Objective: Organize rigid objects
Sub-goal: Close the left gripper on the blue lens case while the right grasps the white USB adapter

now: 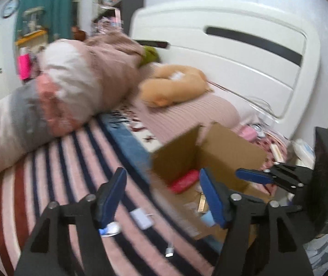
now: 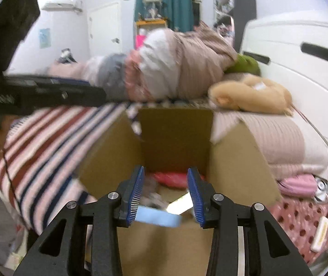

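An open cardboard box [image 2: 175, 135] sits on the striped bedspread; it also shows in the left wrist view [image 1: 228, 147]. Inside lie a red case [image 2: 173, 179], also in the left wrist view [image 1: 184, 180], a light blue flat object [image 2: 157, 217] and other small items. My right gripper [image 2: 166, 195] is open and empty over the box's near edge. My left gripper [image 1: 161, 195] is open and empty above the bedspread, left of the box. A white charger with cable [image 1: 141, 218] and a small round item [image 1: 110, 230] lie on the bedspread below it. The right gripper [image 1: 258, 176] reaches over the box in the left wrist view.
A rolled bundle of blankets [image 1: 60, 92] and a tan plush toy [image 1: 173, 87] lie further up the bed. A white headboard [image 1: 244, 57] stands behind. A pink pouch [image 2: 297, 182] and a white bar [image 2: 322, 234] lie right of the box.
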Action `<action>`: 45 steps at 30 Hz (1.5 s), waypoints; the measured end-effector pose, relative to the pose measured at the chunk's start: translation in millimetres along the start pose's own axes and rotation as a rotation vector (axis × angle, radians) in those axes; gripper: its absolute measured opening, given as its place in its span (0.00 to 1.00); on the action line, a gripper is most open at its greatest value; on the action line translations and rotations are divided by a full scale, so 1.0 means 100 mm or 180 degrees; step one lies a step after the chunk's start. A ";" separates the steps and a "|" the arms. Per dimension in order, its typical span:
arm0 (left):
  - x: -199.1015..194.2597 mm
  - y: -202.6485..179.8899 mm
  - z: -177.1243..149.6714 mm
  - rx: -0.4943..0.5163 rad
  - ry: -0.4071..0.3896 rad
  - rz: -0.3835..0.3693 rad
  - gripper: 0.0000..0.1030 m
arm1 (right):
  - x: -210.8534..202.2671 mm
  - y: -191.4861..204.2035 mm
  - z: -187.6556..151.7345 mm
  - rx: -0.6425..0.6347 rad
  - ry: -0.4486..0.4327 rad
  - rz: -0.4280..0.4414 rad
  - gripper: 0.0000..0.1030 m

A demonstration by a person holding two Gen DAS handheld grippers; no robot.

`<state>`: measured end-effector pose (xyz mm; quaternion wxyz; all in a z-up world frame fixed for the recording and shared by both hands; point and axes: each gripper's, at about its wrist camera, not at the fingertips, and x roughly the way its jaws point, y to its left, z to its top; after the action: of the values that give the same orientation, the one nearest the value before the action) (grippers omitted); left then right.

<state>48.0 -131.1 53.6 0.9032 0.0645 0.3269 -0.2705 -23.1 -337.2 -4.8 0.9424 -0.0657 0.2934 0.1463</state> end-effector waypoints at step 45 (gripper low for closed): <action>1.51 1.37 -1.55 -0.0897 0.0751 0.0030 0.72 | 1.73 1.48 -0.61 -0.0529 0.0661 -0.0557 0.43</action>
<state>130.9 -37.1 -169.4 0.8599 -0.0299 0.4649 -0.2084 33.7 -168.4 -159.8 0.9075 -0.1836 0.3694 0.0798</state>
